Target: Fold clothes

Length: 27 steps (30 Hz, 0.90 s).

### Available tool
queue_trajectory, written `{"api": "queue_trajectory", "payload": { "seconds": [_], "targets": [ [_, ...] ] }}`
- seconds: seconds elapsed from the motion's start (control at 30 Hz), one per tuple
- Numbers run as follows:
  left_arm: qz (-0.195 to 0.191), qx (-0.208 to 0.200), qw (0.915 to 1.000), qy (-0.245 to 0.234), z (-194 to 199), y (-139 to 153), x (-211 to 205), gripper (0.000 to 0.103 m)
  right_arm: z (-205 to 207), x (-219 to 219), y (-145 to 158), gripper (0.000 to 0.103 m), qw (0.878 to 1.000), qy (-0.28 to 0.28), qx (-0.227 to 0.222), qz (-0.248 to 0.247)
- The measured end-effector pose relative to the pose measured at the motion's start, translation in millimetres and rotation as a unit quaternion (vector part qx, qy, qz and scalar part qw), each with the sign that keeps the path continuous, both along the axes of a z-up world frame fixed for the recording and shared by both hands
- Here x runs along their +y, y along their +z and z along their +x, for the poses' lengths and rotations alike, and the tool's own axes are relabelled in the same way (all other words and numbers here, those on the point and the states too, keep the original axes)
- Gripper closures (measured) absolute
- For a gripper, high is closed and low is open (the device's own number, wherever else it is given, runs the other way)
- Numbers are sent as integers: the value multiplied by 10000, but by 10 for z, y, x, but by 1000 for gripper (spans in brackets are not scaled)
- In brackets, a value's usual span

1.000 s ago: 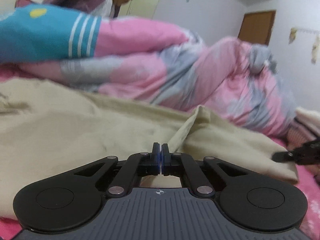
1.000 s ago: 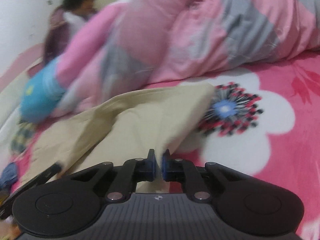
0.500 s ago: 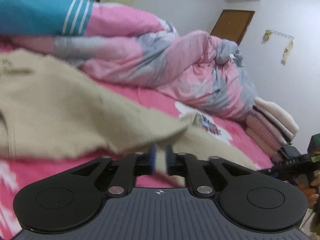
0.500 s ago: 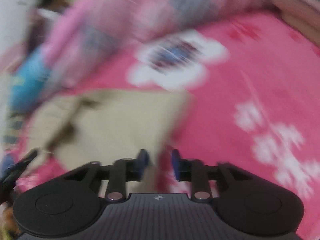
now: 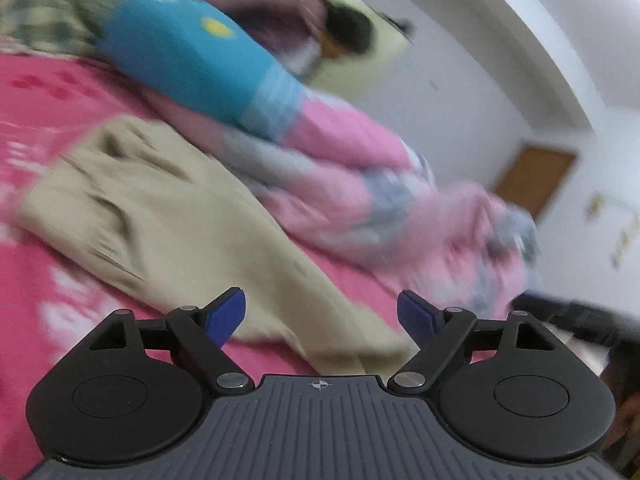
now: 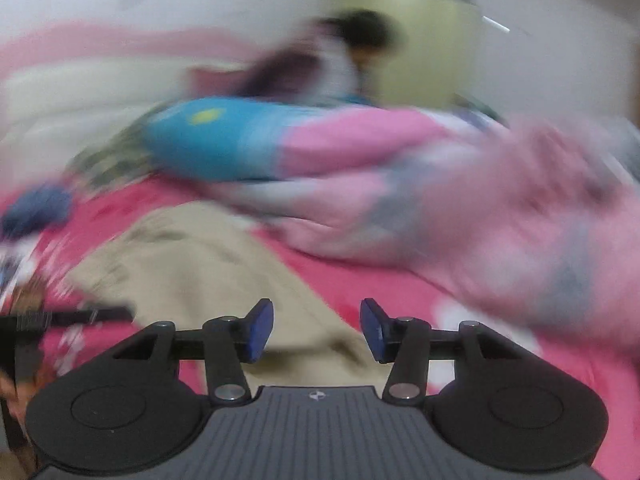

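A beige garment (image 5: 192, 216) lies stretched on the pink floral bedsheet (image 5: 48, 104). It also shows in the right wrist view (image 6: 200, 268). My left gripper (image 5: 320, 314) is open and empty, just above the garment's near end. My right gripper (image 6: 316, 330) is open and empty, over the garment's near edge. The right gripper shows as a dark shape at the right of the left wrist view (image 5: 576, 316). The left gripper's tip shows at the left of the right wrist view (image 6: 80, 316). Both views are blurred by motion.
A rumpled pink, grey and blue quilt (image 5: 320, 148) lies along the far side of the bed (image 6: 440, 184). A person (image 5: 340, 40) sits behind it. A checked cloth (image 5: 44, 20) lies at far left. A dark blue item (image 6: 36, 208) lies on the sheet. A brown door (image 5: 536, 184) stands at right.
Both grippers were shut on the beige garment a second ago and have opened and let it go. The garment now lies flat on the sheet. Both cameras have swung.
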State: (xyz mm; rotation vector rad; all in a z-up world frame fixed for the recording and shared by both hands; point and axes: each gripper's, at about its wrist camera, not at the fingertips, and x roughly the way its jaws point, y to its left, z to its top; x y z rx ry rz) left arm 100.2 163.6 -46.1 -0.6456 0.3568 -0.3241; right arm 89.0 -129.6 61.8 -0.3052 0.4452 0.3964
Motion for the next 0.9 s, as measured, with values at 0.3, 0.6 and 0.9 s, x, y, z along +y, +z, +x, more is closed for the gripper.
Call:
{"api": "queue_trajectory", "payload": {
  "seconds": [0.3, 0.6, 0.9],
  "targets": [
    [-169, -365, 9903, 1328, -108, 443, 1088, 13, 403, 1543, -780, 52, 9734, 2228, 19, -535],
    [175, -232, 9726, 2305, -14, 453, 1874, 13, 383, 2775, -1535, 53, 9312, 3295, -540, -1463],
    [-184, -202, 9889, 1463, -41, 207, 2129, 14, 1177, 2954, -896, 83, 9479, 2876, 1239, 591]
  ]
}}
